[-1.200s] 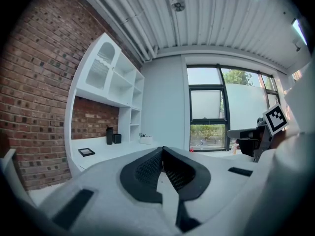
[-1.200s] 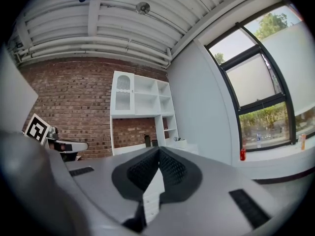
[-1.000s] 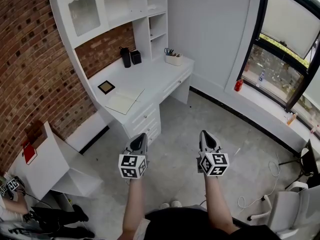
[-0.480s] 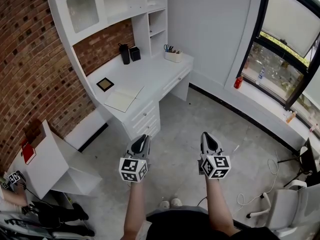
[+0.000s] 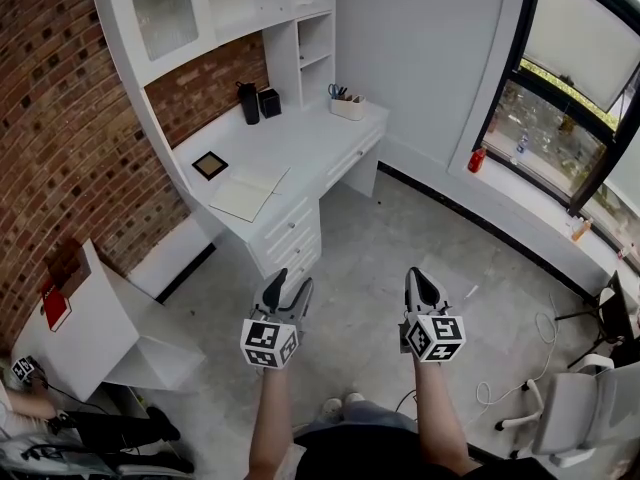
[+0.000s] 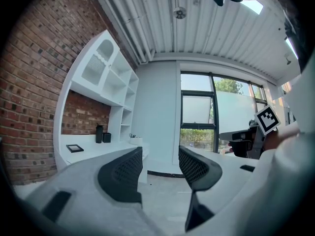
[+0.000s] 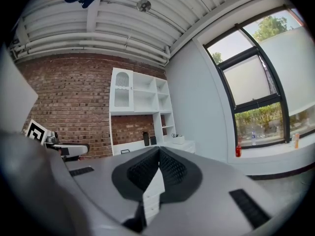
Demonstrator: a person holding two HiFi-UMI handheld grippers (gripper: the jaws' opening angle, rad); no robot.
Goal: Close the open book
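An open book with pale pages lies flat near the front edge of a white desk, seen in the head view. Both grippers hang in mid-air over the floor, well short of the desk. My left gripper is open, its dark ribbed pads apart with nothing between them. My right gripper is shut, pads pressed together on nothing. The book does not show in either gripper view.
On the desk stand a small black picture frame, two dark containers and a pen holder. White shelving rises above against a brick wall. A red bottle sits on the window sill. A white box stands at left.
My left gripper has opened; it was shut before. Both grippers and the head view have shifted slightly, and the desk now sits a little higher in the head view.
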